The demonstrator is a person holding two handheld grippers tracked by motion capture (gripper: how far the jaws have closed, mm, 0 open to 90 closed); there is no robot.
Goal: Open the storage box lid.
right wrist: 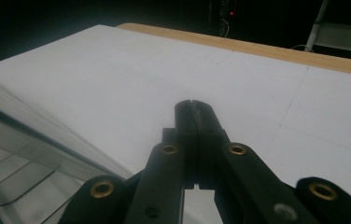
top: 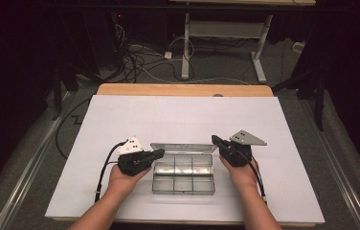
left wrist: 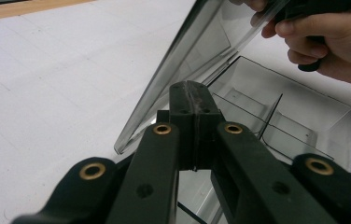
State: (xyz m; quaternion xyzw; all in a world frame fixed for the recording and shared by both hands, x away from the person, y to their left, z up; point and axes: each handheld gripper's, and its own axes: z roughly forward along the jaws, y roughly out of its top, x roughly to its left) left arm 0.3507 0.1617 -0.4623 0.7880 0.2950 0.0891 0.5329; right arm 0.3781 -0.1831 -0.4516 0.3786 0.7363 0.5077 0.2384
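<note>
A: Where is the clear compartment box (top: 183, 173) found?
B: On the white worktop (top: 183, 120), lid (top: 183, 147) raised, between the left gripper (top: 158, 153) and right gripper (top: 215, 140); both jaws are closed, nothing gripped.

The compartment box (top: 183, 175) at lower centre of the high view is clear, glossy plastic, its lid (left wrist: 201, 60) smoky-transparent. The white board (top: 183, 120) looks matt and smooth over pale wood (top: 183, 89). The gripper jaws are matt black plastic with brass-coloured rivets (left wrist: 162, 129).
</note>
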